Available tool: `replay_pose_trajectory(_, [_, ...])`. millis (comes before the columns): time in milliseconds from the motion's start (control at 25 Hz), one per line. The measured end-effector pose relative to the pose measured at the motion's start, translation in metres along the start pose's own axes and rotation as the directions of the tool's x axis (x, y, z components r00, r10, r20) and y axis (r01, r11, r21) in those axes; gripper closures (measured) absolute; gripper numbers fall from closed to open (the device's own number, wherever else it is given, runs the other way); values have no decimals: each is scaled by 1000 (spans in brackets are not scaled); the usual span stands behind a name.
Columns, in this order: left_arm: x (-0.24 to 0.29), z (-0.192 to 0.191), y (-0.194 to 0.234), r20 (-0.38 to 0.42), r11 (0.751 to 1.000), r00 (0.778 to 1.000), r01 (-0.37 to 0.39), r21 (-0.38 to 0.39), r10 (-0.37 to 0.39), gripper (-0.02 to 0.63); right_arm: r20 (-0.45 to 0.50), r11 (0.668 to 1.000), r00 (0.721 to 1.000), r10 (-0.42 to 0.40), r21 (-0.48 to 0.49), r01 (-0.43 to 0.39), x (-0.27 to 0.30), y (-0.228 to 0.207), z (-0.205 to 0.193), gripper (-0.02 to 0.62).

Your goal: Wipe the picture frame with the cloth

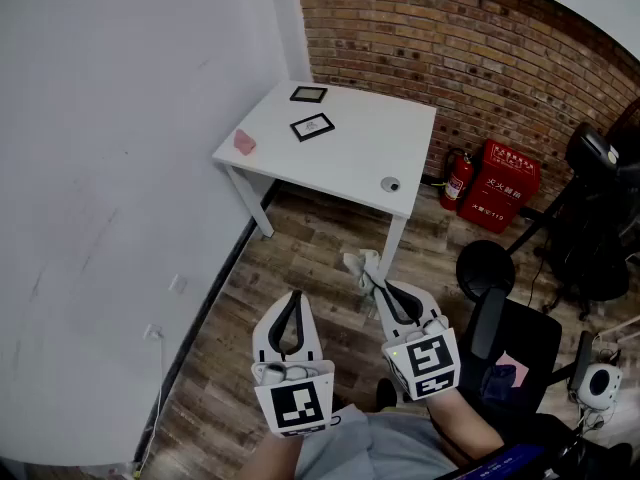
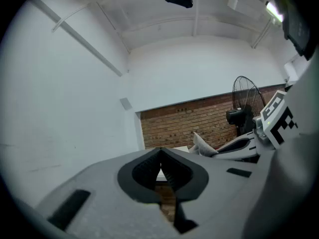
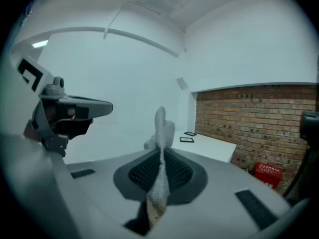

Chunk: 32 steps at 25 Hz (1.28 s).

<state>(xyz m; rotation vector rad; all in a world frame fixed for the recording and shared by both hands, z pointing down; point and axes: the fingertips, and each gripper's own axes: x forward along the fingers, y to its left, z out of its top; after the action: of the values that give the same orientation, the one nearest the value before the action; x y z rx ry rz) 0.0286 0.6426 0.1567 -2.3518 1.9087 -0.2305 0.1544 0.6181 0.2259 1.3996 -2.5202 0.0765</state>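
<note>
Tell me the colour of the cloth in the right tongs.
Whitish grey with a fine woven texture; the cloth shows best in the right gripper view.

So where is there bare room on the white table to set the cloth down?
The table's right half is bare, between the nearer picture frame and a small round grey object. The left end is crowded: farther picture frame, pink object.

From here I'm seeing a black picture frame [image 1: 312,126] on a white table [image 1: 385,138], an off-white waffle-weave cloth [image 1: 362,266], and a red brick wall [image 1: 450,38] far back.
</note>
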Motion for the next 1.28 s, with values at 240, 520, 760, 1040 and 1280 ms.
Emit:
replay_pose_trajectory(240, [-9,-6,13,13,1000,1000,17,23,-17,597,-11,1000,1000,-5,-5,5,2,18,-1,569])
replay_pose_trajectory(520, [-25,-18,48,8,1000,1000,16,21,-17,598,9,999,999,-45,17,44,14,47,2,568])
replay_pose_trajectory(760, [-23,-35,67,-39,1000,999,18,-4,-18,597,-20,997,997,-78,26,79,25,46,-2,568])
replay_pose_trajectory(1040, [21,-46,62,-59,999,997,41,-15,-42,597,-39,995,994,-100,26,101,60,14,-10,568])
replay_pose_trajectory(1280, [86,-58,69,-87,999,996,37,-7,-38,597,-46,996,995,-90,22,91,116,-22,-5,568])
